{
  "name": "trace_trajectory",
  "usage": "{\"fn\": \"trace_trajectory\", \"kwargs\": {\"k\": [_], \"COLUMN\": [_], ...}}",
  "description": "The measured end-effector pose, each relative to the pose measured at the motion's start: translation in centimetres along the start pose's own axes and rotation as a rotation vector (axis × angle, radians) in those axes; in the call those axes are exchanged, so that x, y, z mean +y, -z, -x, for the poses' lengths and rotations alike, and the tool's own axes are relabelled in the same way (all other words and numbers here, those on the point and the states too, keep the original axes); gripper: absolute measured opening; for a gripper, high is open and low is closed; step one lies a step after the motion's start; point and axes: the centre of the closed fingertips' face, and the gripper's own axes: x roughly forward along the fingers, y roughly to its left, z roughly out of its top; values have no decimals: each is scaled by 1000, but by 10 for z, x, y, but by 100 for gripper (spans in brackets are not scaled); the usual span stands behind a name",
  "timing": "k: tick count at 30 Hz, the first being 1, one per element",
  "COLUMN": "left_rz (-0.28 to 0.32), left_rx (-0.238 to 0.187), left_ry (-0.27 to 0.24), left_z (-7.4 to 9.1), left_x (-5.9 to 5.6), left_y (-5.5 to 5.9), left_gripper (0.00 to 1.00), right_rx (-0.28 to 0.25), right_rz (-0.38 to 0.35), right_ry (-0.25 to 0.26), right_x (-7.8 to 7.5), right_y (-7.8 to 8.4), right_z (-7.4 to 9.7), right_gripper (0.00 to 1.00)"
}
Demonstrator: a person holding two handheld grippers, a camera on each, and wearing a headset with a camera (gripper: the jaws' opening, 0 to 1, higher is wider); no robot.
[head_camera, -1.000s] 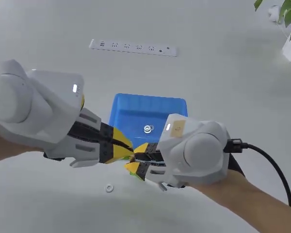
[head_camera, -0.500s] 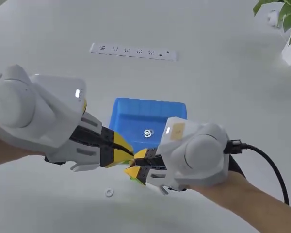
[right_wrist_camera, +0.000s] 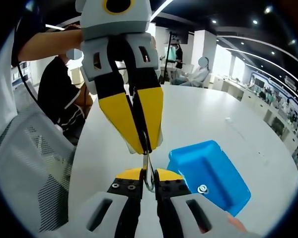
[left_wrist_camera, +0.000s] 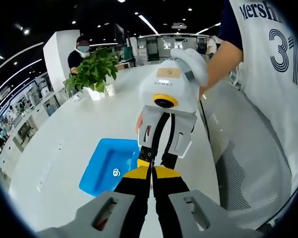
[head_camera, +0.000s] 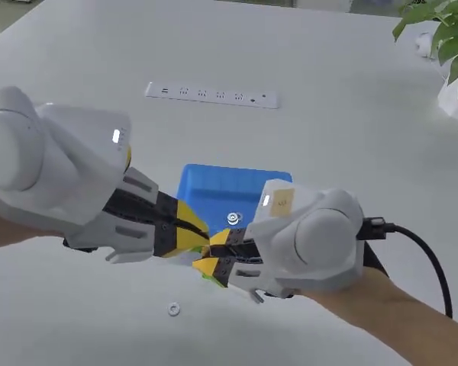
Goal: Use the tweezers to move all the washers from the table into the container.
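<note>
— What's on the bench from where you stand?
— A big white table (head_camera: 351, 130), and over its near side the 2 grippers meet tip to tip. The left gripper (head_camera: 201, 236) reaches in from the left and the right gripper (head_camera: 208, 264) from the right.
— Are they holding anything?
— Both are. In the right gripper view, the left one's yellow jaws are pinched together on the upper part of the tweezers (right_wrist_camera: 146, 158). The right one's own jaws are closed on the lower end. The tweezers hang between the 2, above the table, near the container.
— Which container?
— A blue container (head_camera: 214, 187), just behind the jaw tips in the head view. Further back, well apart from it, lies a white power strip (head_camera: 211, 95).
— And the washers?
— I can see 2. A washer (head_camera: 233, 219) lies flat on the container's floor, near the front wall. A loose washer (head_camera: 173, 309) sits on the bare table, nearer the person than the grippers and apart from the container.
</note>
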Motion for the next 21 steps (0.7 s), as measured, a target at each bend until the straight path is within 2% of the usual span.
{"fn": "trace_trajectory", "kwargs": {"k": [12, 21], "left_rz": [-68, -111], "left_rx": [-8, -7], "left_ry": [-37, -52], "left_z": [15, 21], "left_x": [8, 19], "left_y": [-22, -34], "left_gripper": [5, 5], "right_rx": [-27, -48], "right_rz": [70, 96], "right_ry": [49, 89], "right_x": [-12, -24], "right_y": [-25, -37], "right_z": [15, 22], "right_gripper": [10, 10]}}
